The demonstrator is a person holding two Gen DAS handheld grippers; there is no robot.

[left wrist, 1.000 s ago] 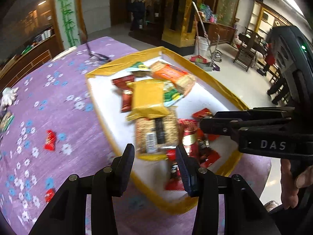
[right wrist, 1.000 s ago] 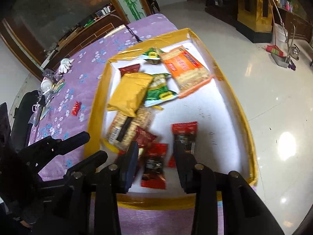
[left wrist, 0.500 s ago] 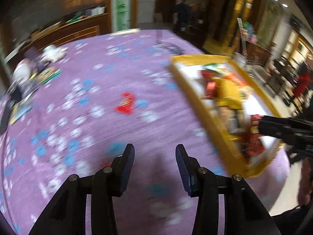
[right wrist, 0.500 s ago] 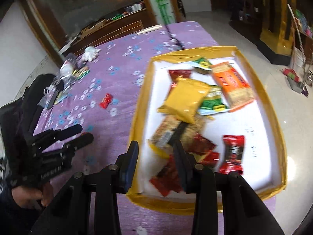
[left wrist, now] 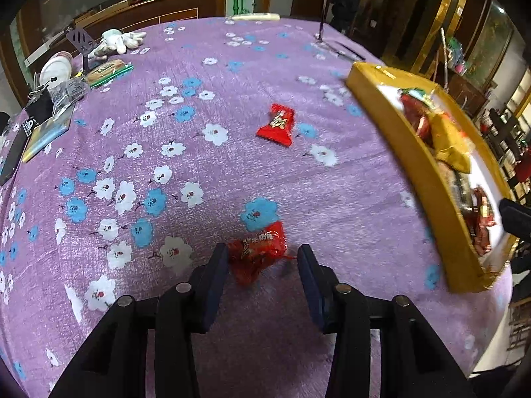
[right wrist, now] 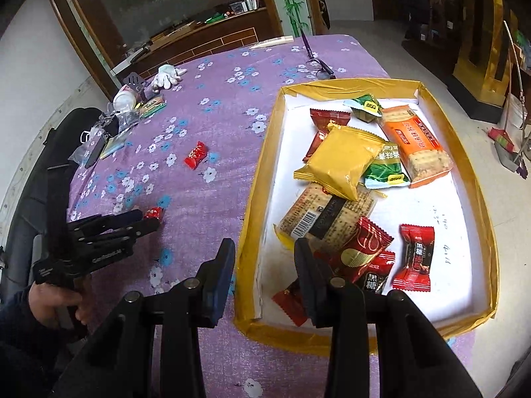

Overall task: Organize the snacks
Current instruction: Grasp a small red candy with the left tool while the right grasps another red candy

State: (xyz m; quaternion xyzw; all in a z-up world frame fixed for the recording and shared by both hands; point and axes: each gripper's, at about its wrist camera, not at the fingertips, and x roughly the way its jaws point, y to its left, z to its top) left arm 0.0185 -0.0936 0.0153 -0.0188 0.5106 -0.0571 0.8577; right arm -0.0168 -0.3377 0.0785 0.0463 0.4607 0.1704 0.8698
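A small red candy [left wrist: 257, 252] lies on the purple flowered tablecloth [left wrist: 199, 165], between the fingers of my left gripper [left wrist: 262, 258]. Its jaws are closing; the left pad is at the wrapper and the right pad still stands clear. The right wrist view shows the same left gripper [right wrist: 149, 220] low at that candy [right wrist: 155, 213]. A second red candy [left wrist: 277, 125] lies further out on the cloth. The yellow-rimmed white tray [right wrist: 262, 172] holds a yellow packet [right wrist: 341, 161], an orange cracker packet [right wrist: 415, 146] and several red candies. My right gripper [right wrist: 265, 252] is open and holds nothing, straddling the tray's left wall.
White gloves [left wrist: 116, 41], a cup, cards and small bags crowd the table's far left corner. Glasses [right wrist: 318, 66] lie beyond the tray. The tray sits at the table's right edge, with tiled floor beyond. A person's hand [right wrist: 49, 301] holds the left gripper.
My left gripper swung left from over the tray, across the cloth, and came down around the near red candy, its jaws narrowing. The right gripper shifted from over the tray to its left wall.
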